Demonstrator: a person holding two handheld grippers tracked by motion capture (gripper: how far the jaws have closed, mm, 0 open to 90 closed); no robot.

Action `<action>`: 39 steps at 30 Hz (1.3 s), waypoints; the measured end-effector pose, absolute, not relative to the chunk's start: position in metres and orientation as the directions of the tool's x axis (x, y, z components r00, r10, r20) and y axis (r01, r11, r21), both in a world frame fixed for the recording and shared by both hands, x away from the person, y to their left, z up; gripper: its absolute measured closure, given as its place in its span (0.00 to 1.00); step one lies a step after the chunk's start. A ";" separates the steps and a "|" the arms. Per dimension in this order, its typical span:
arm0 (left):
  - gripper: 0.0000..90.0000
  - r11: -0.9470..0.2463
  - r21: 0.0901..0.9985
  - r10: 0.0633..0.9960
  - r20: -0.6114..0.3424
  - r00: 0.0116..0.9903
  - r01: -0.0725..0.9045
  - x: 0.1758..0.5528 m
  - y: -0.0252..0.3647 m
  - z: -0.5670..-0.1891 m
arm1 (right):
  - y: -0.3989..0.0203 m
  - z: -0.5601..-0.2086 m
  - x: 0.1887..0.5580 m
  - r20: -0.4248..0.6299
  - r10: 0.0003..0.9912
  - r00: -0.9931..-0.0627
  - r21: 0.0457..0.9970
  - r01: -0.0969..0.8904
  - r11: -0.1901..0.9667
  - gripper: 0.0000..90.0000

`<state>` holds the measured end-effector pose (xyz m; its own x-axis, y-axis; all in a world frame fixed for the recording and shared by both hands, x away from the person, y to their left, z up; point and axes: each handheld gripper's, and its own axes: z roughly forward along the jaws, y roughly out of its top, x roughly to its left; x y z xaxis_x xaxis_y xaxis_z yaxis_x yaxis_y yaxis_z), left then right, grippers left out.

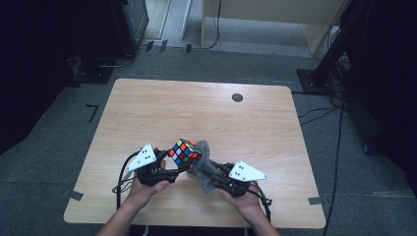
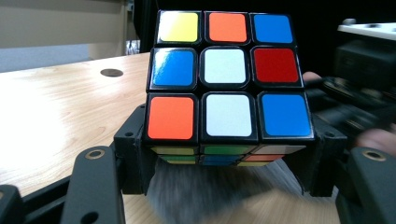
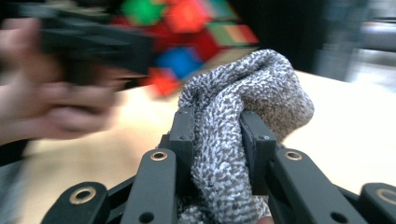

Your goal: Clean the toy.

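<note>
A colourful puzzle cube (image 1: pixel 186 152) is held above the wooden table (image 1: pixel 196 113), with my left gripper (image 1: pixel 173 169) shut on its lower layer. In the left gripper view the cube (image 2: pixel 226 77) shows a face of white, blue, orange, red and yellow stickers, clamped between the two black jaws. My right gripper (image 1: pixel 212 172) is shut on a grey fluffy cloth (image 1: pixel 205 167). The cloth (image 3: pixel 243 102) bunches up between its pads (image 3: pixel 182 135) and reaches to the cube's right underside. The cube (image 3: pixel 187 32) is blurred at the upper left of that view.
A round dark grommet (image 1: pixel 237 97) sits in the far part of the table. Black stands and cables crowd the floor at right (image 1: pixel 334 73) and far left (image 1: pixel 98 64). A light wooden cabinet (image 1: pixel 275 14) stands behind the table.
</note>
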<state>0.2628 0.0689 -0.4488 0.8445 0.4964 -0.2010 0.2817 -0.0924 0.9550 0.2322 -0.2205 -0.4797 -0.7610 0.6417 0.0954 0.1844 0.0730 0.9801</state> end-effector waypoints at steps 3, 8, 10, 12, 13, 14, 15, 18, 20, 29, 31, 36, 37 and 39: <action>0.38 -0.093 0.949 0.509 -0.215 0.833 0.302 0.265 0.068 -0.450 | -0.236 -0.484 0.243 0.093 0.739 -0.668 0.968 0.235 0.091 0.76; 0.38 -0.090 0.944 0.516 -0.228 0.826 0.317 0.267 0.068 -0.450 | -0.246 -0.476 0.245 0.072 0.773 -0.630 0.971 0.220 0.090 0.49; 0.38 -0.088 0.943 0.520 -0.232 0.822 0.322 0.267 0.069 -0.450 | -0.245 -0.471 0.243 0.053 0.769 -0.637 0.977 0.193 0.092 0.42; 0.38 -0.088 0.941 0.522 -0.236 0.820 0.327 0.267 0.069 -0.450 | -0.242 -0.468 0.240 0.025 0.764 -0.645 0.980 0.166 0.108 0.39; 0.38 -0.086 0.940 0.521 -0.240 0.819 0.330 0.267 0.069 -0.450 | -0.240 -0.467 0.239 0.015 0.758 -0.652 0.982 0.153 0.112 0.38; 0.38 -0.086 0.939 0.520 -0.244 0.819 0.334 0.268 0.069 -0.450 | -0.238 -0.467 0.237 0.007 0.747 -0.665 0.983 0.140 0.115 0.38; 0.38 -0.083 0.937 0.518 -0.251 0.818 0.340 0.268 0.068 -0.450 | -0.234 -0.467 0.235 -0.005 0.734 -0.679 0.985 0.125 0.122 0.37; 0.38 -0.085 0.931 0.511 -0.264 0.818 0.354 0.267 0.065 -0.449 | -0.220 -0.467 0.228 -0.067 0.693 -0.718 0.983 0.071 0.169 0.34; 0.38 -0.087 0.928 0.504 -0.274 0.819 0.363 0.267 0.063 -0.449 | -0.210 -0.469 0.224 -0.104 0.674 -0.731 0.979 0.045 0.200 0.31; 0.38 -0.085 0.896 0.472 -0.349 0.810 0.436 0.266 0.056 -0.445 | -0.186 -0.477 0.217 -0.257 0.675 -0.691 0.954 -0.071 0.290 0.27; 0.38 -0.092 0.889 0.463 -0.361 0.810 0.449 0.265 0.053 -0.445 | -0.186 -0.477 0.217 -0.271 0.683 -0.679 0.953 -0.087 0.291 0.28; 0.38 -0.106 0.866 0.444 -0.399 0.803 0.489 0.266 0.049 -0.446 | -0.185 -0.479 0.217 -0.324 0.673 -0.666 0.940 -0.143 0.311 0.30; 0.38 -0.112 0.861 0.434 -0.407 0.804 0.496 0.267 0.048 -0.446 | -0.184 -0.479 0.216 -0.336 0.669 -0.663 0.936 -0.155 0.317 0.31; 0.38 -0.128 0.855 0.421 -0.411 0.809 0.502 0.266 0.046 -0.447 | -0.182 -0.480 0.216 -0.351 0.668 -0.656 0.931 -0.168 0.324 0.32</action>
